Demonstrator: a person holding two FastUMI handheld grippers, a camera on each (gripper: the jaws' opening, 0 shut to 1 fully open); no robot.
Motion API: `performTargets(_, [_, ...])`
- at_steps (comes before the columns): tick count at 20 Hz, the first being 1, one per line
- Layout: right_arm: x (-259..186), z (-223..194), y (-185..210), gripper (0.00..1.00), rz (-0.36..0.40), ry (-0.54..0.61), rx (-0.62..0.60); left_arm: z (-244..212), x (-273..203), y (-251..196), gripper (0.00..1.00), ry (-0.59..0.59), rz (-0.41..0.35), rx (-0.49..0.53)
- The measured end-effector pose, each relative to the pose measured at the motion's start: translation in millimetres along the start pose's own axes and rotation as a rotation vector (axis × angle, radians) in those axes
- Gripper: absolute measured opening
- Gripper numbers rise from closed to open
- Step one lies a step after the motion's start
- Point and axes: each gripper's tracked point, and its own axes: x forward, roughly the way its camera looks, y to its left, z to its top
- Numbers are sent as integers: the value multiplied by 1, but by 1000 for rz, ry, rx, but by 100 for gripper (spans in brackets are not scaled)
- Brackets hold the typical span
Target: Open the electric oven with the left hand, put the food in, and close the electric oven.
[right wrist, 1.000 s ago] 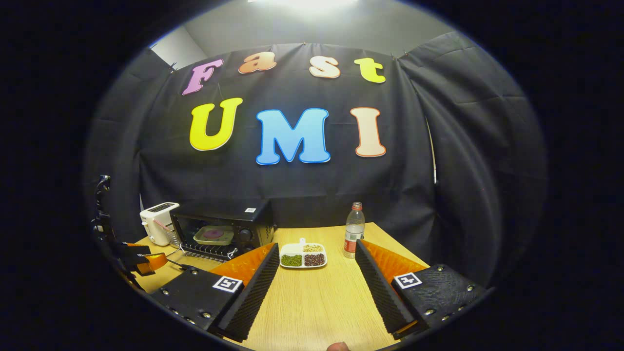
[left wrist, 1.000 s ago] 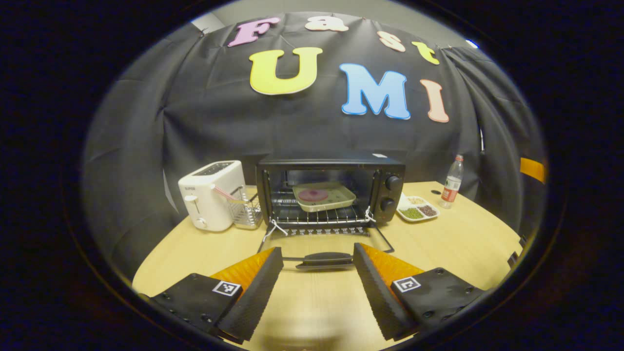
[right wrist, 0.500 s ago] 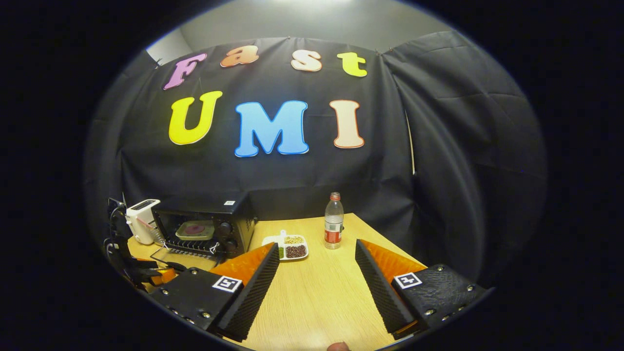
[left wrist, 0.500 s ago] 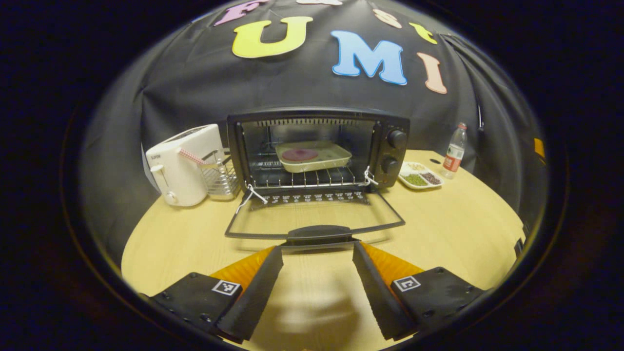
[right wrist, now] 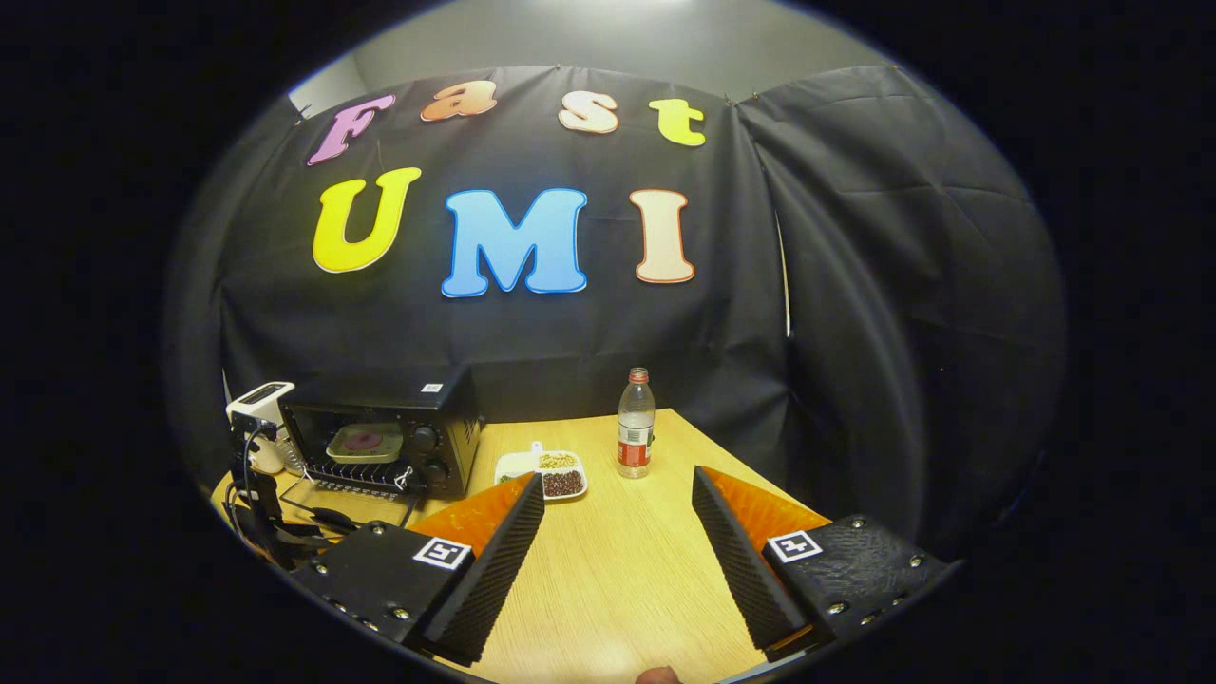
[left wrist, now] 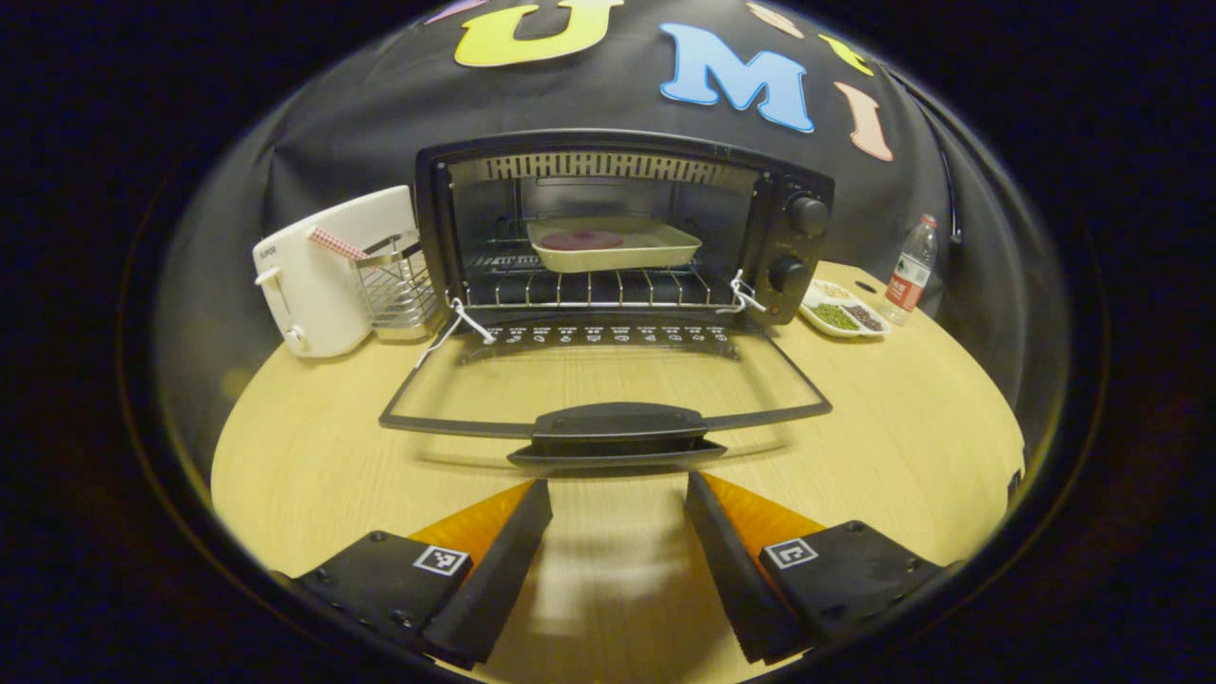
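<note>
On the wooden table [left wrist: 883,418] the electric oven [left wrist: 622,228] stands with its door [left wrist: 608,394] folded down flat. Inside, on the rack, sits the tray of food [left wrist: 613,243]. Just before the door handle, the left gripper [left wrist: 617,499] is spread wide and empty. The right gripper [right wrist: 617,494] is also wide open, holding nothing.

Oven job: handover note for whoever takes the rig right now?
Left gripper: open, holding nothing, just short of the door handle.
Right gripper: open, holding nothing, over the table, off to the oven's right.
Oven: door folded down flat. Tray with the food sits on the rack inside.
Done: oven opened, food in.
Left: lift the door by its handle and shut it.
</note>
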Motion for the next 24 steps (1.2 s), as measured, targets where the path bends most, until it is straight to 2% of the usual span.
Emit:
performTargets(1, [-1, 0, 1, 98, 0, 1, -3, 3, 2, 0, 100, -1, 4, 14])
performTargets(4, [1, 3, 3, 98, -3, -4, -15, 2, 6, 1, 100, -3, 21, 19])
performTargets(5, [0, 2, 5, 98, -2, -4, -16, 4, 7, 1, 95, -13, 26, 10])
performTargets(14, [3, 14, 15, 98, 33, -34, -42, 17, -6, 0, 97, -51, 55, 21])
performTargets(15, [2, 14, 15, 98, 38, -35, -40, 22, -10, -1, 100, -62, 56, 21])
performTargets(17, [3, 17, 16, 98, 46, -39, -31, 34, -14, -1, 96, -85, 58, 19])
performTargets(24, [10, 15, 17, 98, 57, -28, -23, 66, -28, 0, 97, -146, 64, 18])
